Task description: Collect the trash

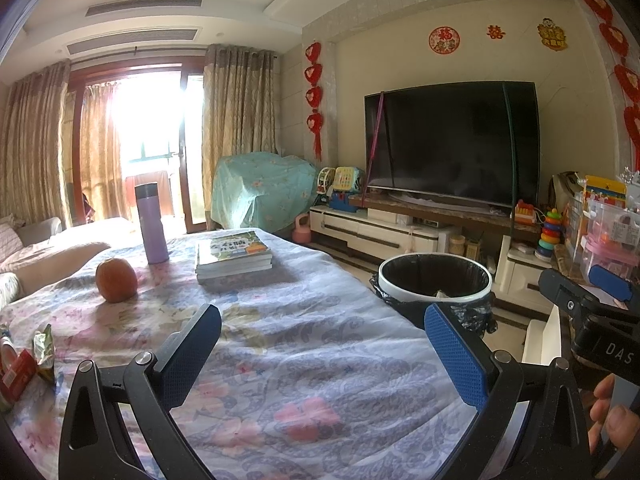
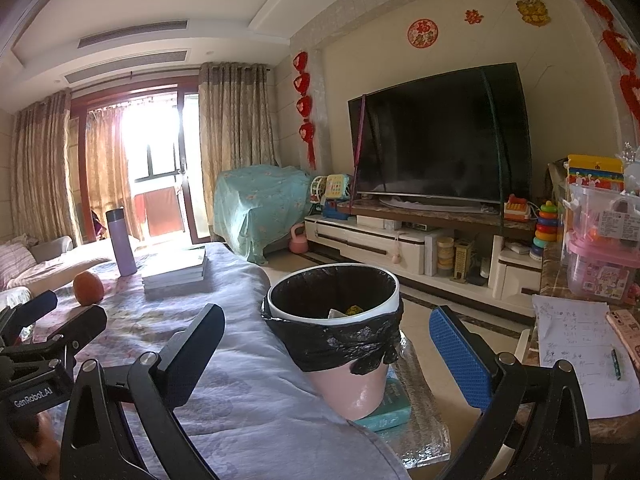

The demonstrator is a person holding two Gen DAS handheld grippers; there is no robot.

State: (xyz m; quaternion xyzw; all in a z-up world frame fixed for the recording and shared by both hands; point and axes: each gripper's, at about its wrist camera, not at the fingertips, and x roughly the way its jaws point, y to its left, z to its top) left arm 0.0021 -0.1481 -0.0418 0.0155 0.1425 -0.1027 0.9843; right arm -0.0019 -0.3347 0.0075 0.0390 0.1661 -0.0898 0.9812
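A pink trash bin (image 2: 352,368) with a black liner stands on the floor by the table's right edge; some scraps lie inside it. It also shows in the left wrist view (image 1: 435,280). Crumpled snack wrappers (image 1: 42,350) and a red packet (image 1: 16,376) lie on the floral tablecloth (image 1: 304,344) at the far left. My left gripper (image 1: 322,354) is open and empty above the cloth. My right gripper (image 2: 328,356) is open and empty, near the bin. The right gripper also shows at the right edge of the left wrist view (image 1: 592,300).
An orange (image 1: 116,280), a purple flask (image 1: 151,224) and a stack of books (image 1: 232,254) sit at the table's far end. A TV (image 2: 436,136) on a low cabinet, toys and plastic boxes (image 2: 600,240) fill the right side. Papers (image 2: 580,352) lie on a side counter.
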